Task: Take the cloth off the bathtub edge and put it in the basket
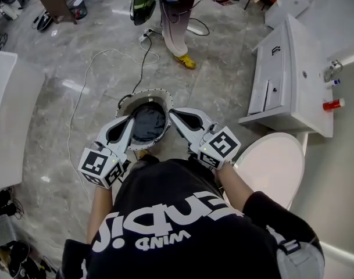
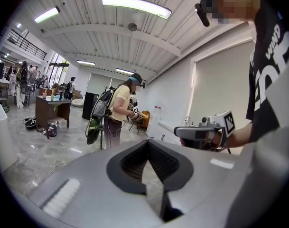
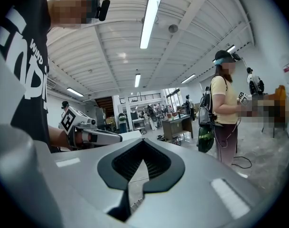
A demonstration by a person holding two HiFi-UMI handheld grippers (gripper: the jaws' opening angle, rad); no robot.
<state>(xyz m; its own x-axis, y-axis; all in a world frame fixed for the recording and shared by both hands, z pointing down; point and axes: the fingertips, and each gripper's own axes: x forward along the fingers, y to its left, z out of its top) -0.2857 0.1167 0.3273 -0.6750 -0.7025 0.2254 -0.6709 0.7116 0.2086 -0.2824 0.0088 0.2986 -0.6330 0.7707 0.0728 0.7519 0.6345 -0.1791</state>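
Note:
A dark cloth [image 1: 149, 122] lies inside the round white basket [image 1: 143, 93], which stands on the grey floor straight in front of me. My left gripper [image 1: 129, 121] hangs over the basket's left rim and my right gripper [image 1: 174, 114] over its right rim. Both are shut with nothing between their jaws. In the left gripper view my left gripper [image 2: 147, 148] points out into the room, with the right gripper [image 2: 206, 132] beside it. The right gripper view shows my right gripper [image 3: 142, 148] shut too, and the left gripper [image 3: 87, 134] off to its left. The white bathtub edge [image 1: 5, 115] runs along the far left.
A toilet [image 1: 270, 161] stands close at my right, with a white sink cabinet [image 1: 287, 74] and a red bottle [image 1: 333, 104] beyond it. A white cable [image 1: 83, 80] winds over the floor. Another person [image 1: 177, 16] stands further off, past the basket.

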